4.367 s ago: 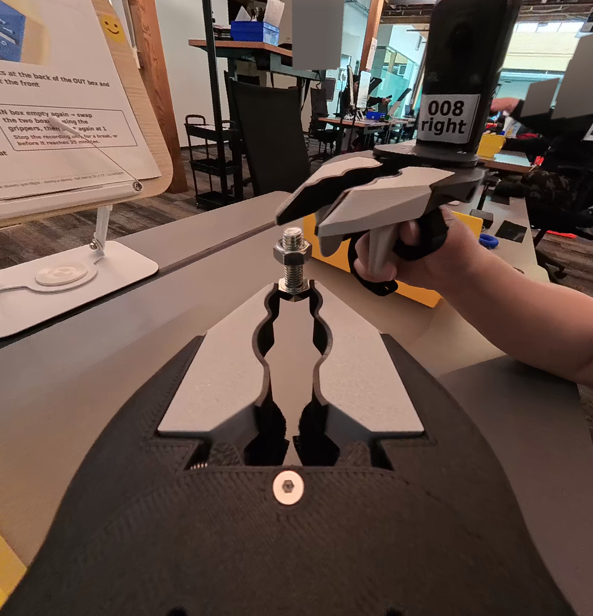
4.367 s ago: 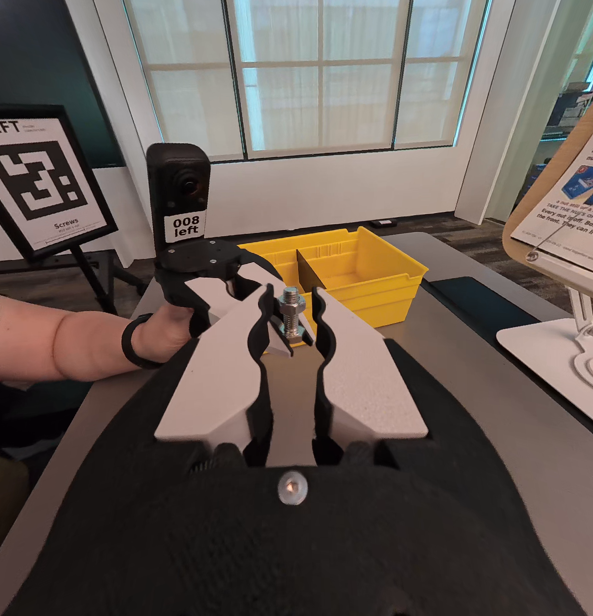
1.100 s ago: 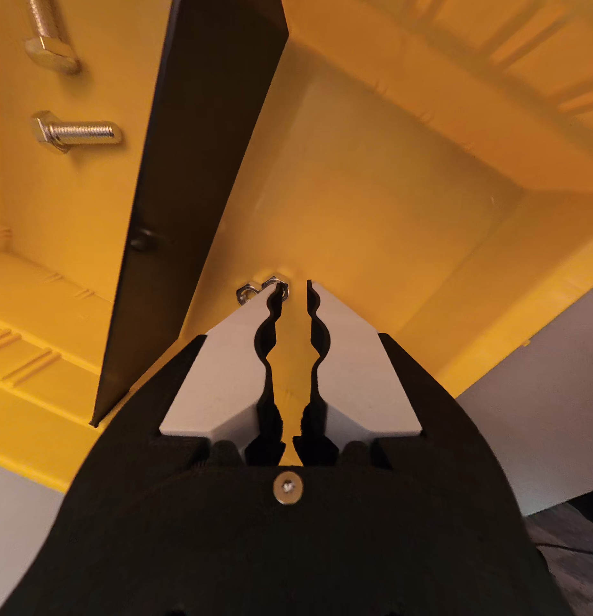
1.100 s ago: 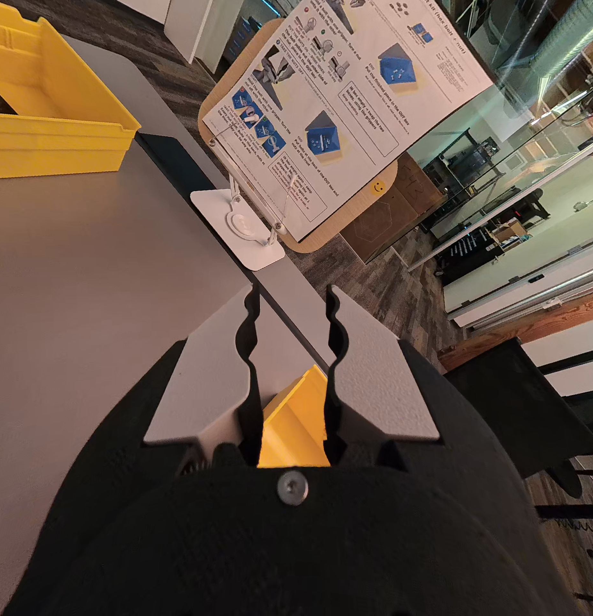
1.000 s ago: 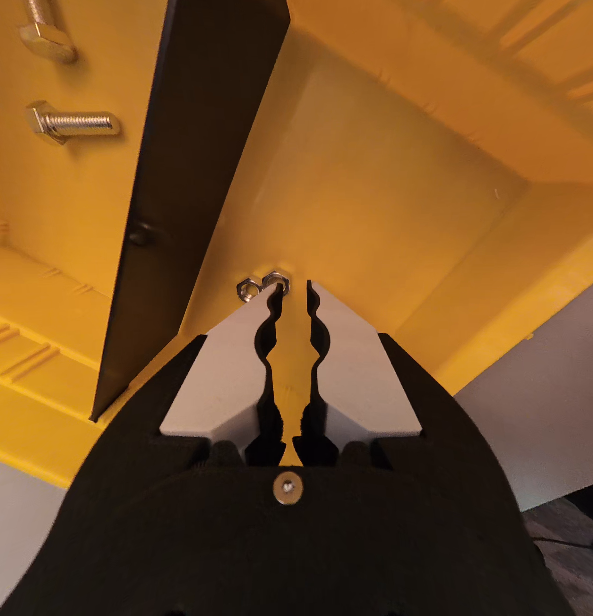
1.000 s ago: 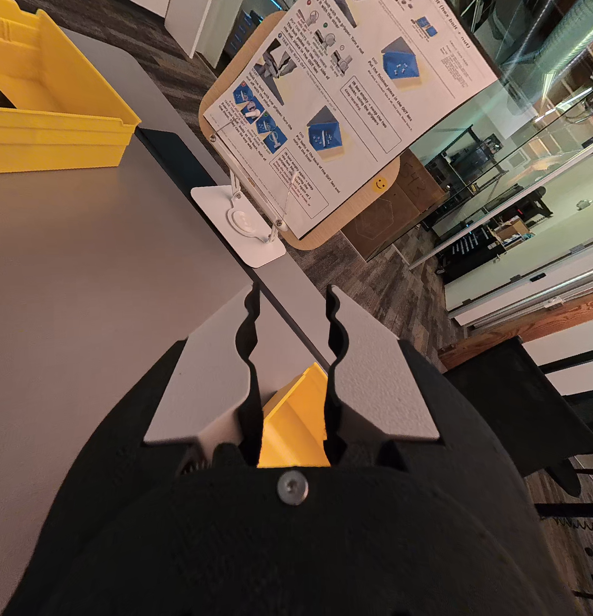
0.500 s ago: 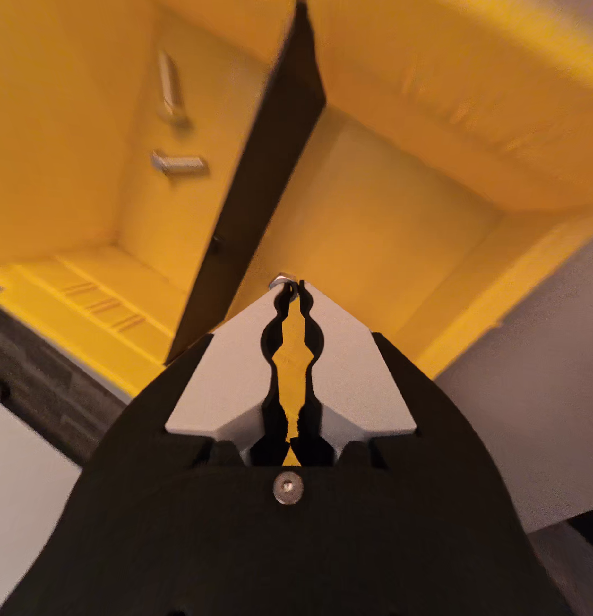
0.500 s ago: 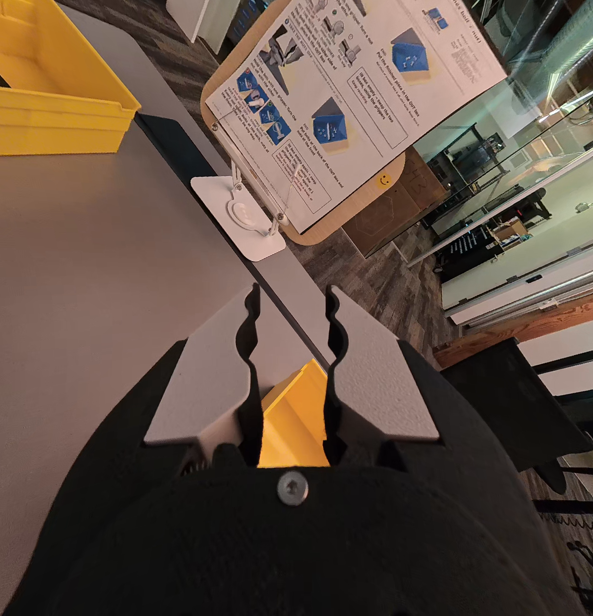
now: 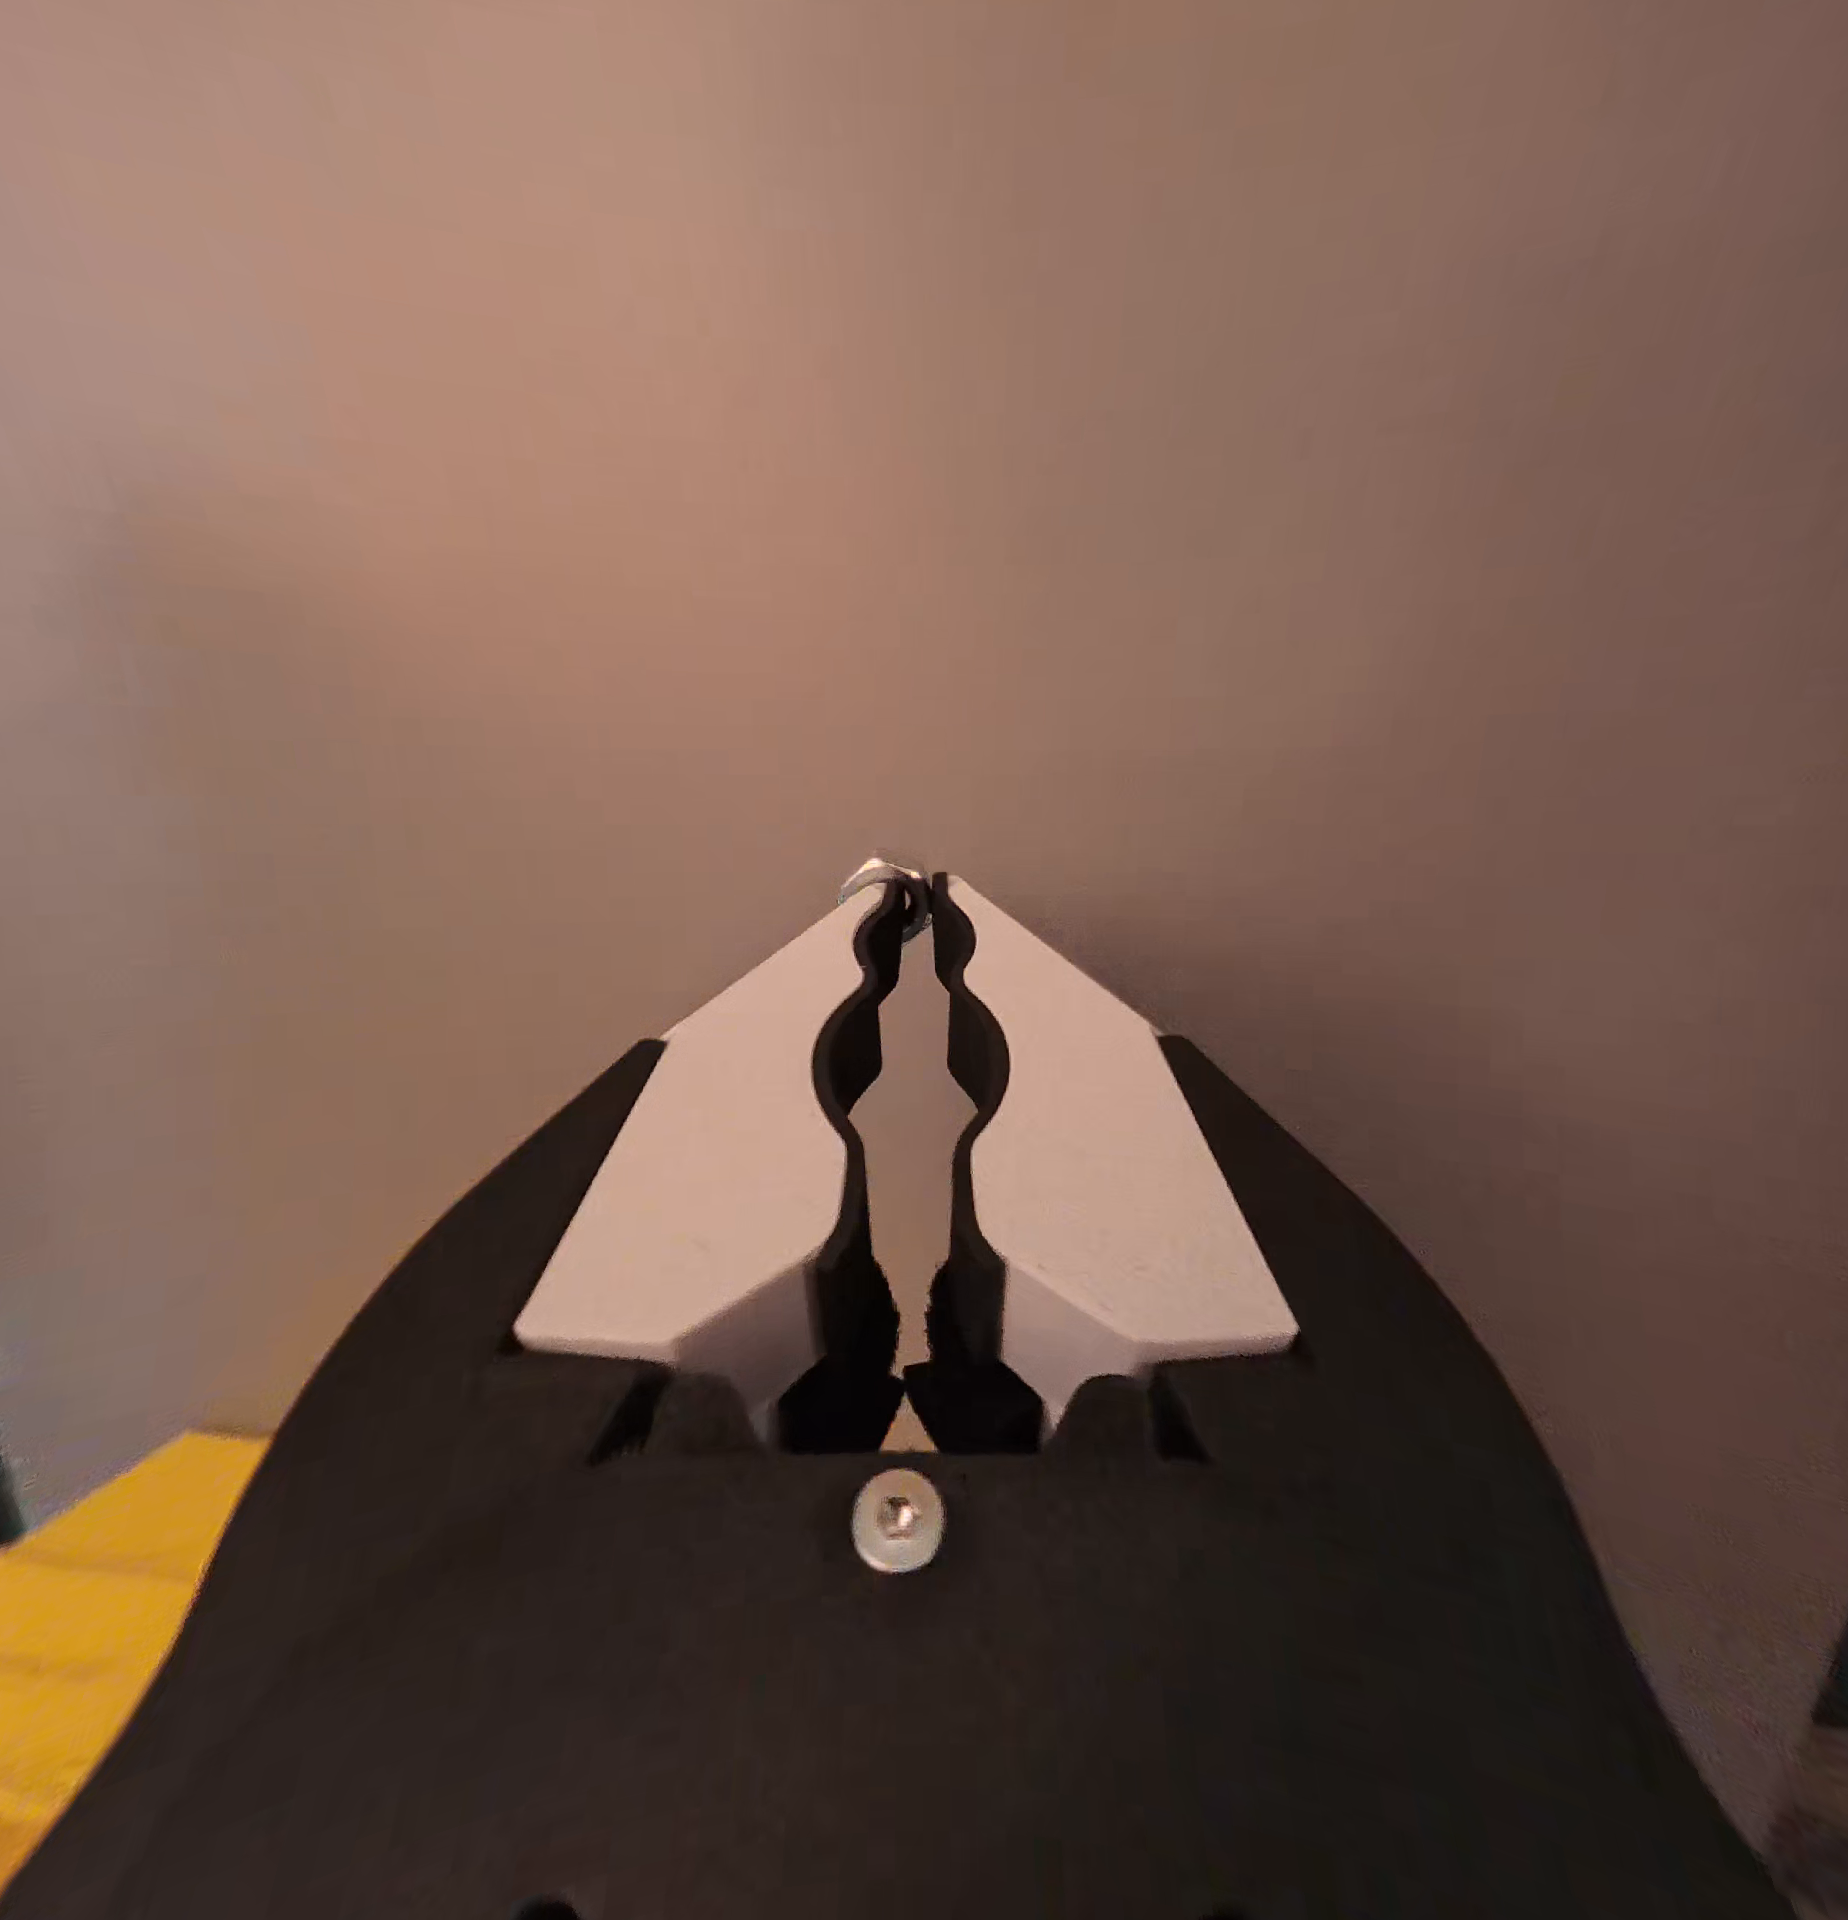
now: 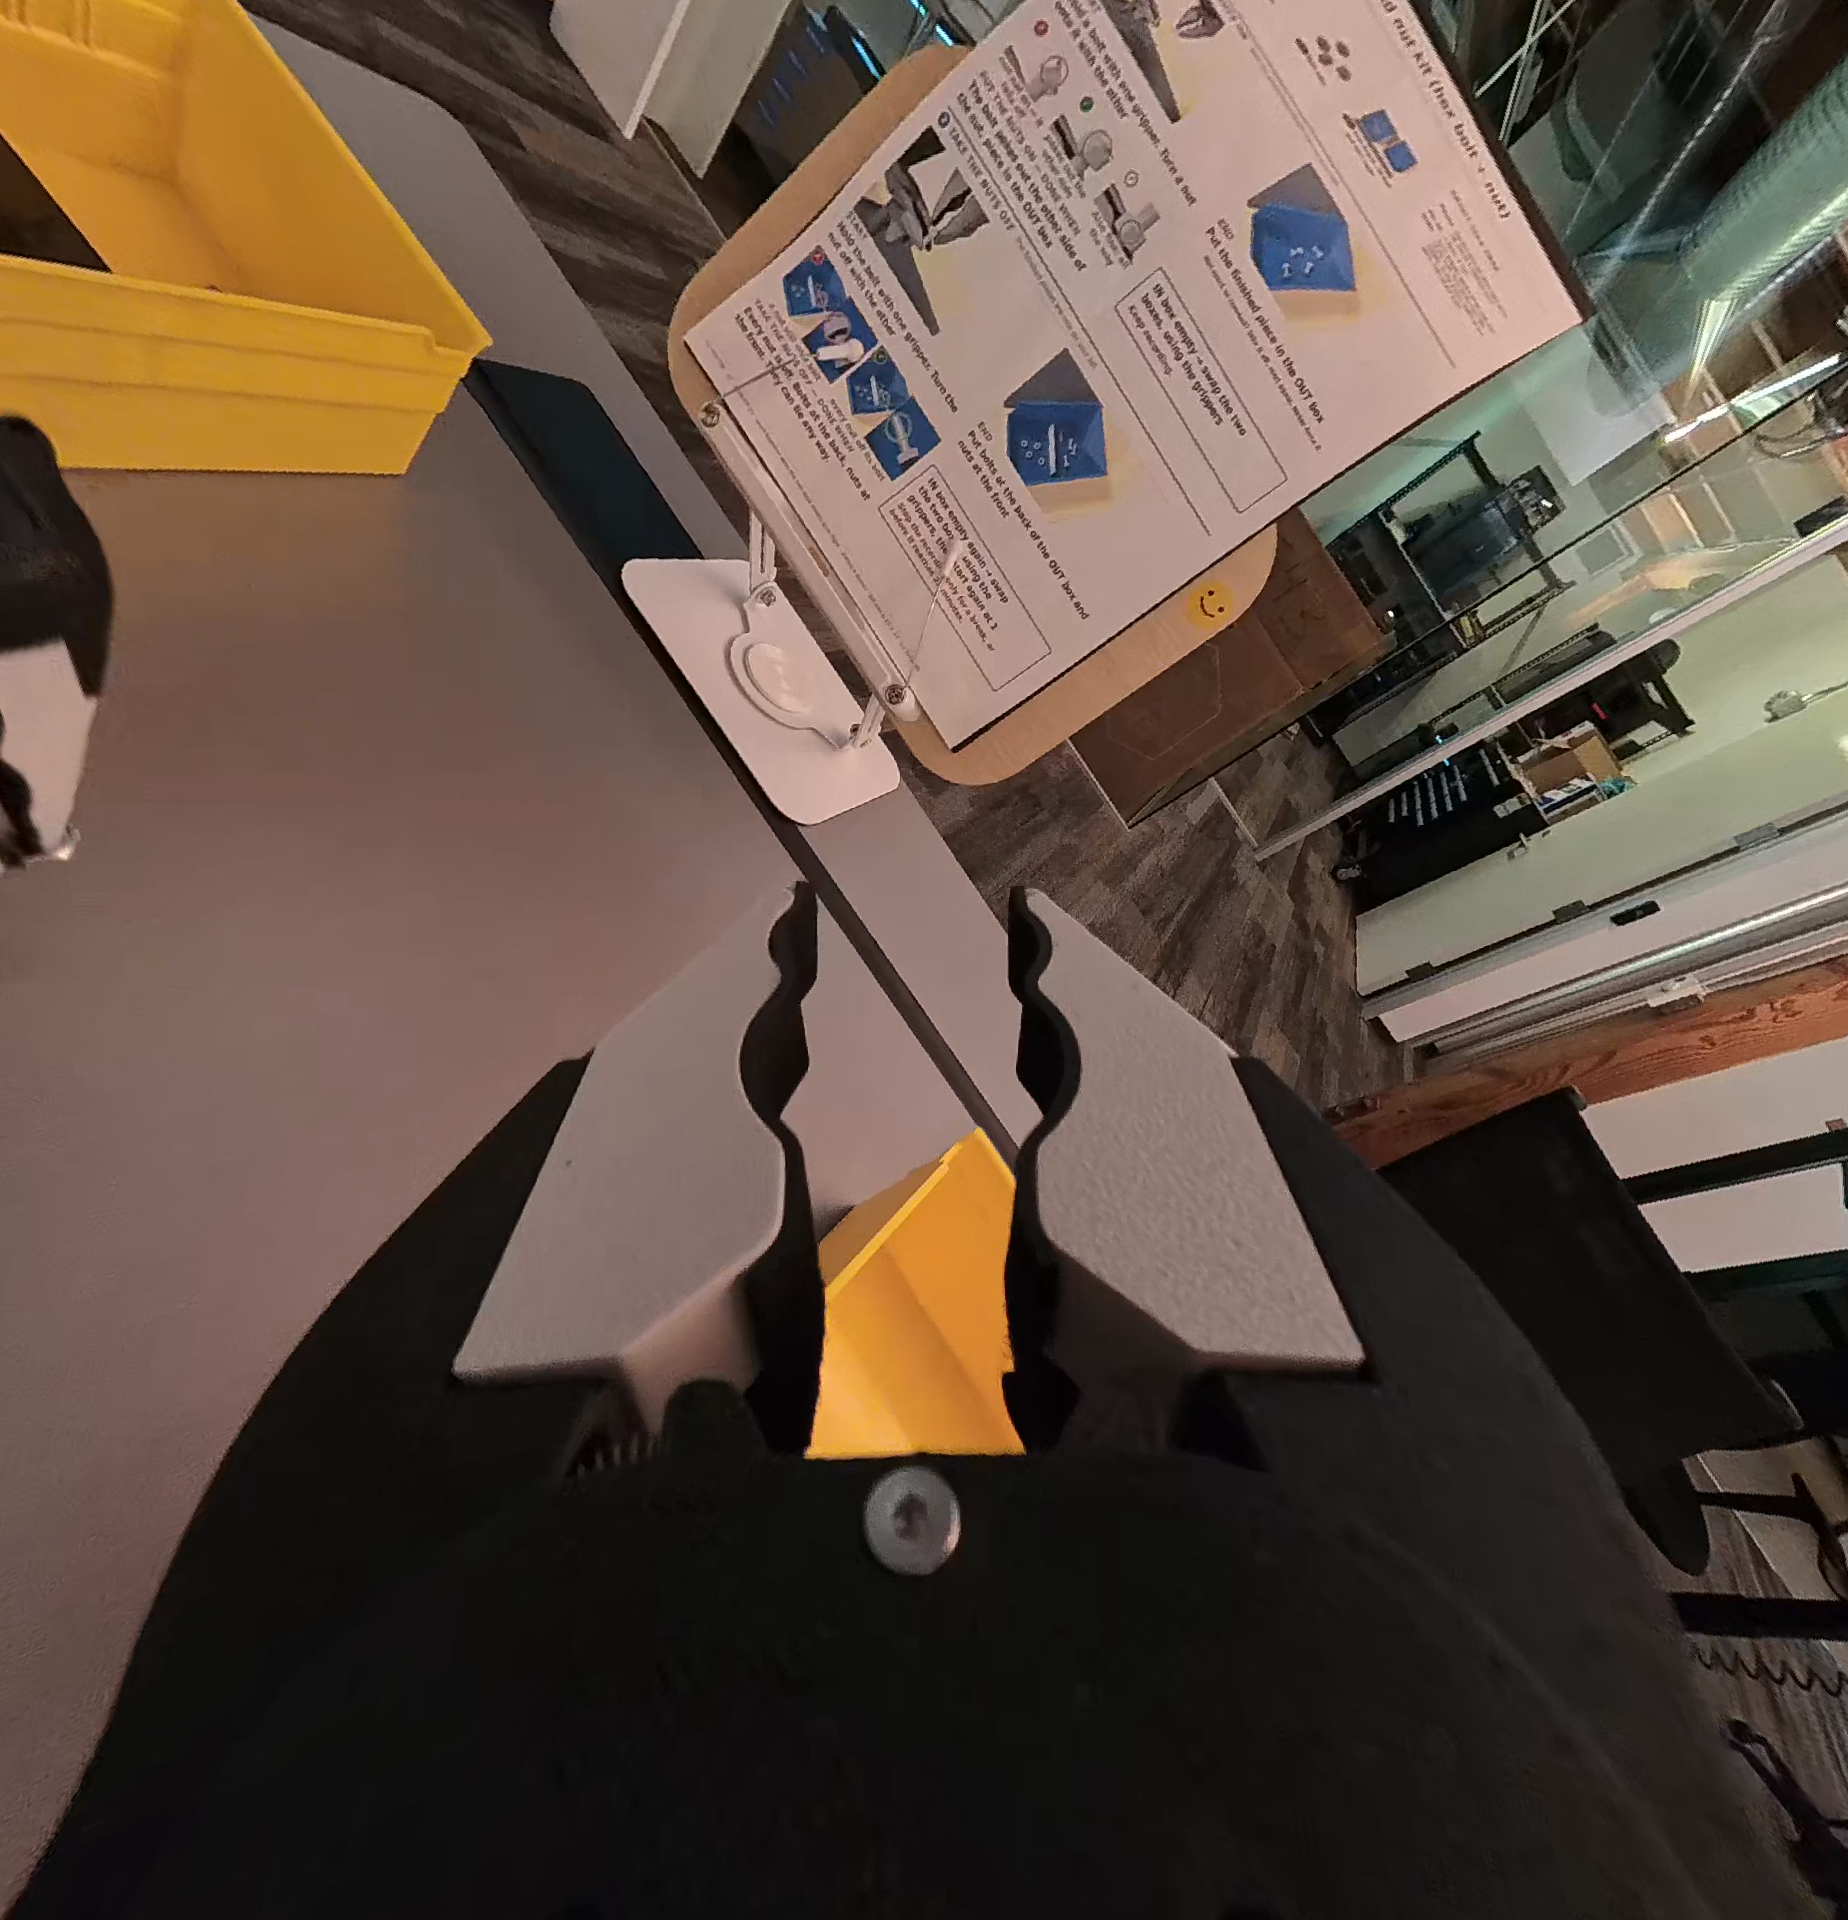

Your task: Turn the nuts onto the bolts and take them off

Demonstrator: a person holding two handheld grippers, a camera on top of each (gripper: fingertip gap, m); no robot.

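1. One nut (image 9: 885, 883) is pinched at the very tips of the left gripper (image 9: 907, 902), held above the grey table (image 9: 899, 416), clear of the yellow bin (image 9: 78, 1600).
2. No bolt is in view; threading appears not yet started.
3. Right gripper (image 10: 907, 935) stands well open, empty, over a second yellow bin (image 10: 930, 1320).

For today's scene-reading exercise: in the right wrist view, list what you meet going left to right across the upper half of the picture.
The left gripper at the edge, pinching a small silver nut → yellow plastic bin → white flat stand base → wooden board with printed instruction sheet → glass partition wall.
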